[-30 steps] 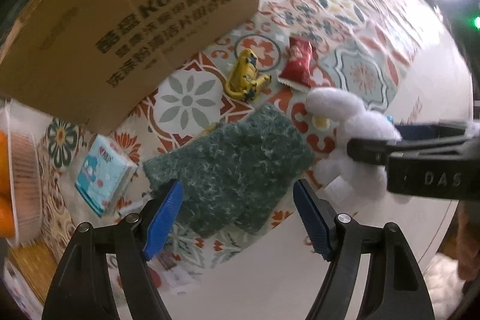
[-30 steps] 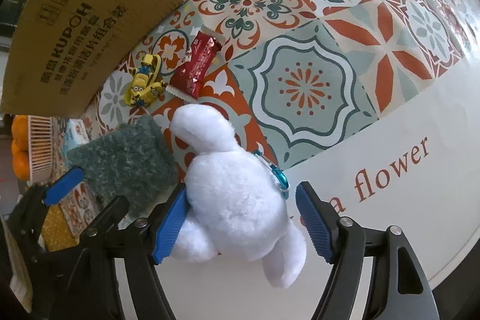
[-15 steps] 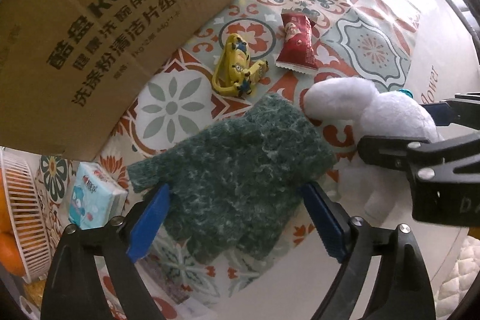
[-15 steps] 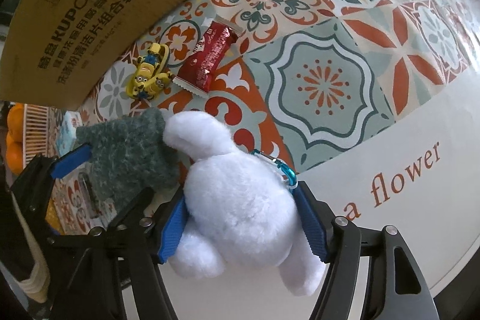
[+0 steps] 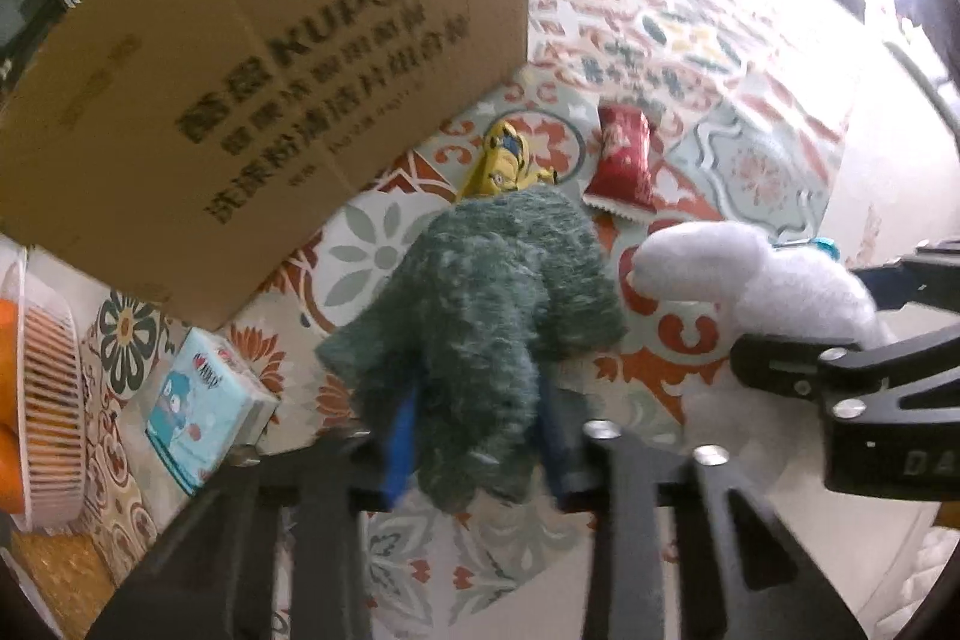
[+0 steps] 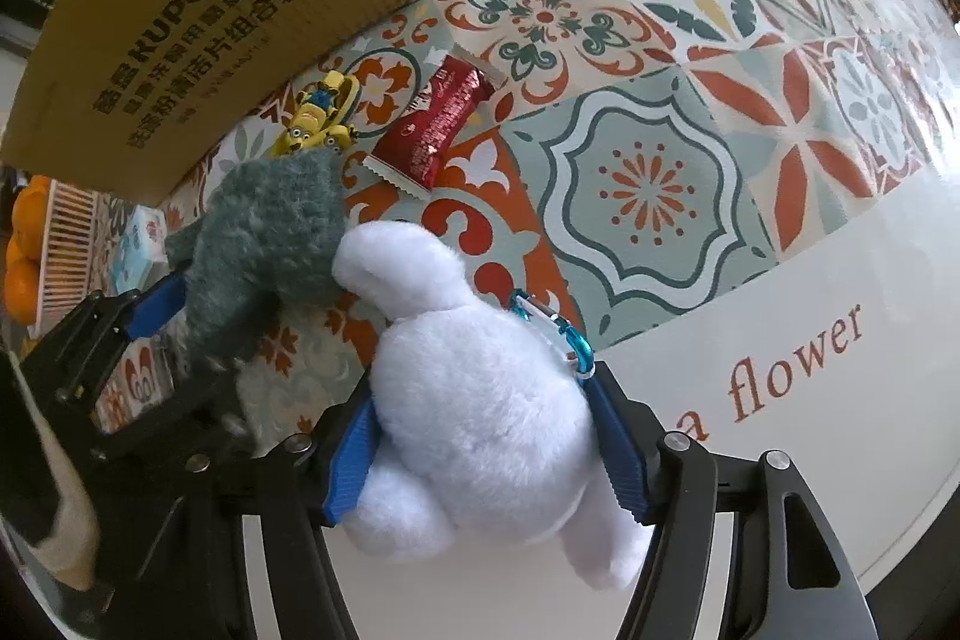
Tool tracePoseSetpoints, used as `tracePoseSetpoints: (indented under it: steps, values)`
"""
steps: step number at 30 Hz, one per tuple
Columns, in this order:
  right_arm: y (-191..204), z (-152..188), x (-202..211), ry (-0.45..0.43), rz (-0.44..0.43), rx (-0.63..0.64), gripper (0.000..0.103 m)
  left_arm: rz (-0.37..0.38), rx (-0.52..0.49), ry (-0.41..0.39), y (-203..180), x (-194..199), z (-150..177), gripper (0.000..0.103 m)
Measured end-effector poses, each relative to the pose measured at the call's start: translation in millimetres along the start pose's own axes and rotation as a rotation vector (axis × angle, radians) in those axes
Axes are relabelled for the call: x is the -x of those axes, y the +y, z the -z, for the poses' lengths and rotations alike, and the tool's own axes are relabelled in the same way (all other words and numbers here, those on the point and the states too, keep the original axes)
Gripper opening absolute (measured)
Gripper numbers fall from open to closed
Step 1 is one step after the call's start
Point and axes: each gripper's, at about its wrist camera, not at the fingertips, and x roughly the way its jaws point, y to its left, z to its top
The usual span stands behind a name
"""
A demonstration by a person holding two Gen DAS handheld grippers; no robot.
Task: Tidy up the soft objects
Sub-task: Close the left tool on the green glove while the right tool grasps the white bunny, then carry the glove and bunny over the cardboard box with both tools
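Pinching green glove (image 5: 480,316), left gripper (image 5: 477,439) sits beside box (image 5: 252,58) edge.

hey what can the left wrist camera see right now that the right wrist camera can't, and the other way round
Only the left wrist view shows the front of the blue tissue pack, with its cartoon print.

Only the right wrist view shows the red "flower" lettering on the tablecloth.

Both show the left gripper, whose jaws have just been closing, clamped on the green fuzzy glove, the right gripper squeezing the white plush toy, the cardboard box, yellow minion toy and red snack packet.
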Motion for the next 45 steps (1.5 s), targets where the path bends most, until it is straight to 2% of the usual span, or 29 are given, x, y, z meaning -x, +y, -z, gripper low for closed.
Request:
tracePoseSetpoints:
  steps: [6,9,17,28,34,45]
  values:
    - [6,3,16,-0.043,0.009,0.032,0.065,0.054,0.086,-0.035,15,21,9,0.017]
    - [10,6,28,-0.071,0.001,0.046,0.065,0.084,0.132,-0.069,25,40,14,0.017]
    - [19,6,68,-0.171,-0.012,0.108,0.065,0.093,0.24,-0.13,43,76,15,0.017]
    - [37,-3,126,-0.335,-0.03,0.203,0.065,0.074,0.36,-0.196,59,121,5,0.017]
    - [48,-11,149,-0.382,-0.055,0.241,0.065,0.073,0.42,-0.249,72,148,-3,0.017]
    - [64,-36,182,-0.465,-0.116,0.296,0.065,0.022,0.474,-0.342,89,183,-25,0.017]
